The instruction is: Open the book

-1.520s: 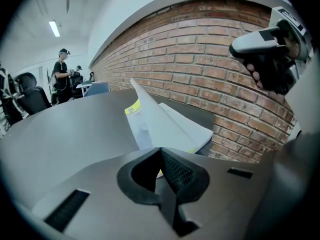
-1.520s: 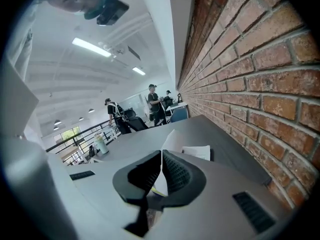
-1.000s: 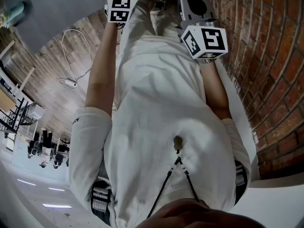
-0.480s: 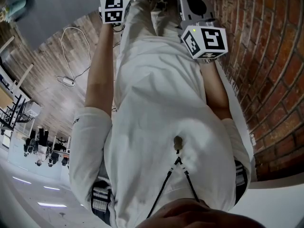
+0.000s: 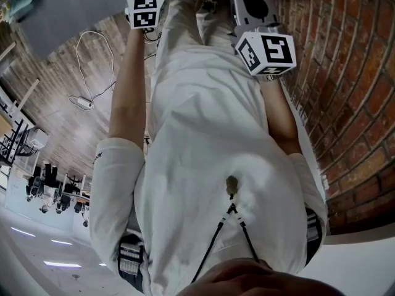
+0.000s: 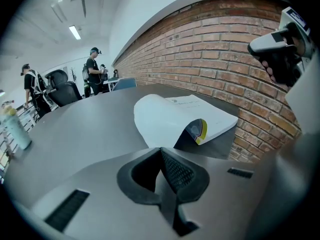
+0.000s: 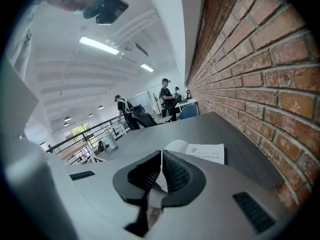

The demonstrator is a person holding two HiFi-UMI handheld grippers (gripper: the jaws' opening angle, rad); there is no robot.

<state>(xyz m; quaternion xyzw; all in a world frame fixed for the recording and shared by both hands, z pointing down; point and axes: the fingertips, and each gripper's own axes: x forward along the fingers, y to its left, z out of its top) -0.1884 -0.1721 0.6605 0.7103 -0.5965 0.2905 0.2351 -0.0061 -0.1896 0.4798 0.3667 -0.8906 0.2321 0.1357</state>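
The book lies open on the grey table, close to the brick wall. A white leaf arches up over it, and a dark cover corner with a yellow edge shows under the arch. My left gripper is shut and empty, a short way back from the book. My right gripper is also shut, with the book lying on the table beyond it. In the head view only their marker cubes show, the left cube and the right cube, above the person's white shirt.
A brick wall runs along the table's right side. A pale bottle stands at the table's far left. People and office chairs are beyond the table. A white cable lies on the wooden floor.
In the head view the left marker cube has shifted a little to the left. The right cube has stayed put.
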